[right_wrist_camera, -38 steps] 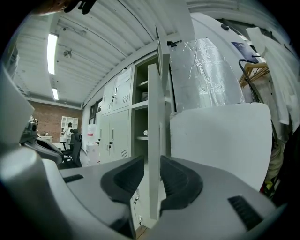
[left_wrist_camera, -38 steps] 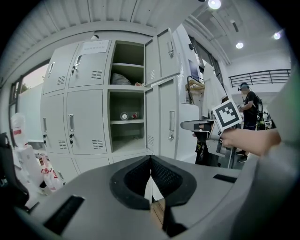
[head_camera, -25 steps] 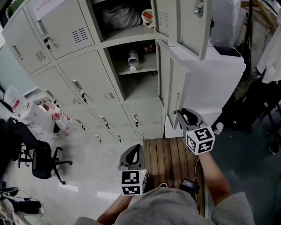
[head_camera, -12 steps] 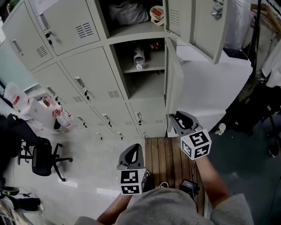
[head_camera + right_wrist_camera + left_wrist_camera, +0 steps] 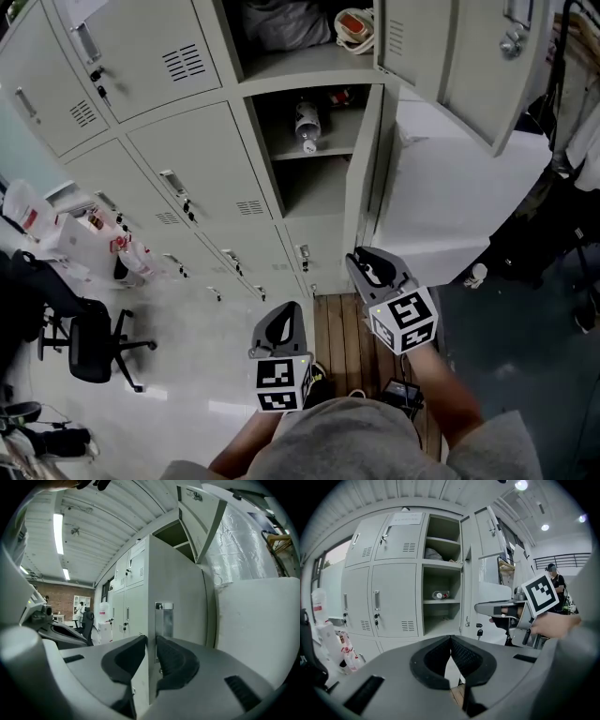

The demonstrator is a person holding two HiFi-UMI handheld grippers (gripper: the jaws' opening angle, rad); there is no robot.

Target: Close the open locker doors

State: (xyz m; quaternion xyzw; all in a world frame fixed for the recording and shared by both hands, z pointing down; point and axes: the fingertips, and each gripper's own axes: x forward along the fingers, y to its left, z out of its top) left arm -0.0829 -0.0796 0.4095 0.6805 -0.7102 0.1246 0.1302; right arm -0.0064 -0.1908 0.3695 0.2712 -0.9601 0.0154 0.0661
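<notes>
Fingers of my right gripper [image 5: 151, 641] have just been closing, and they pinch the free edge of the middle door [image 5: 176, 588], low on the panel. That door stands out from the lockers [image 5: 187, 141], partly swung. Its compartment is open behind it, with a bottle [image 5: 307, 127] lying on the shelf. Above it, the top door [image 5: 469, 56] hangs wide open too. My left gripper [image 5: 450, 639] has its fingers together on nothing, held low, well short of the lockers.
</notes>
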